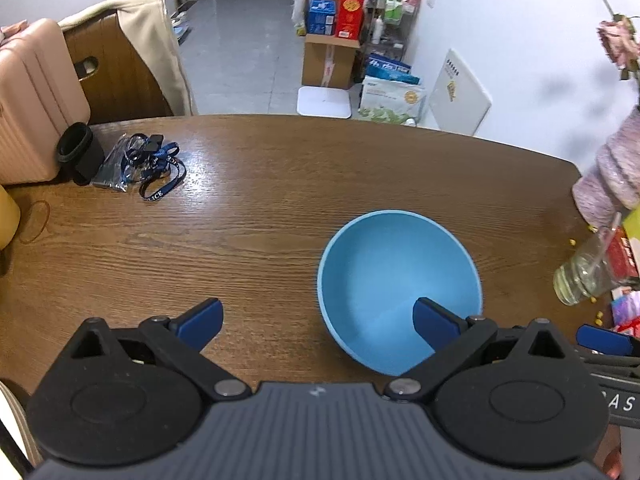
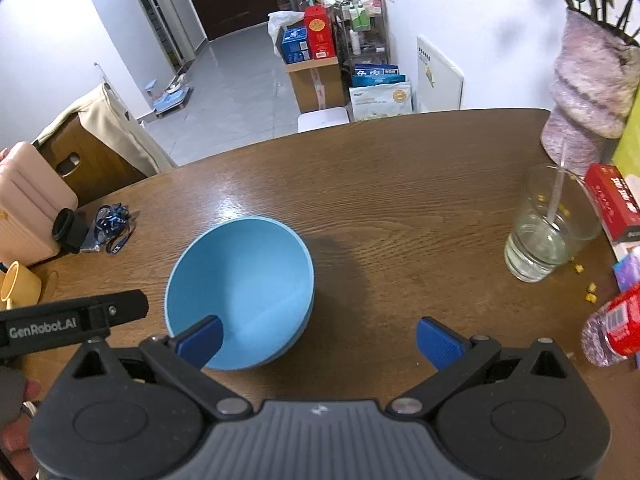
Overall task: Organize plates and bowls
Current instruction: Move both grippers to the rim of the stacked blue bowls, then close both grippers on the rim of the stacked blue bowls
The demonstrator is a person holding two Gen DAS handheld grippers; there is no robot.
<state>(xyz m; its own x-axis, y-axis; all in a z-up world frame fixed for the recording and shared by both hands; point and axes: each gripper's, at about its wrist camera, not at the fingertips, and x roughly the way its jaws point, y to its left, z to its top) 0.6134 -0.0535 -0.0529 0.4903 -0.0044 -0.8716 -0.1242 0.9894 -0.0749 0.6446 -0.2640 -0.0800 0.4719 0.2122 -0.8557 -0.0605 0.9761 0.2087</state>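
Left wrist view: I am holding my left gripper (image 1: 318, 320) spread wide above the wooden table (image 1: 260, 184), gripping nothing.
Bowl: the blue bowl (image 1: 394, 276) is sitting upright and empty on the table, its near side lying under my right-hand blue pad (image 1: 434, 322).
Right wrist view: my right gripper (image 2: 319, 340) is also hanging wide apart; the bowl (image 2: 240, 288) is lying beneath its left-hand pad (image 2: 202, 340).
Glass: the clear tumbler (image 2: 548, 228) is standing well right of the bowl, holding a little clear liquid and a straw.
Mug: a yellow mug (image 2: 18, 284) is showing at the left edge, contents hidden.
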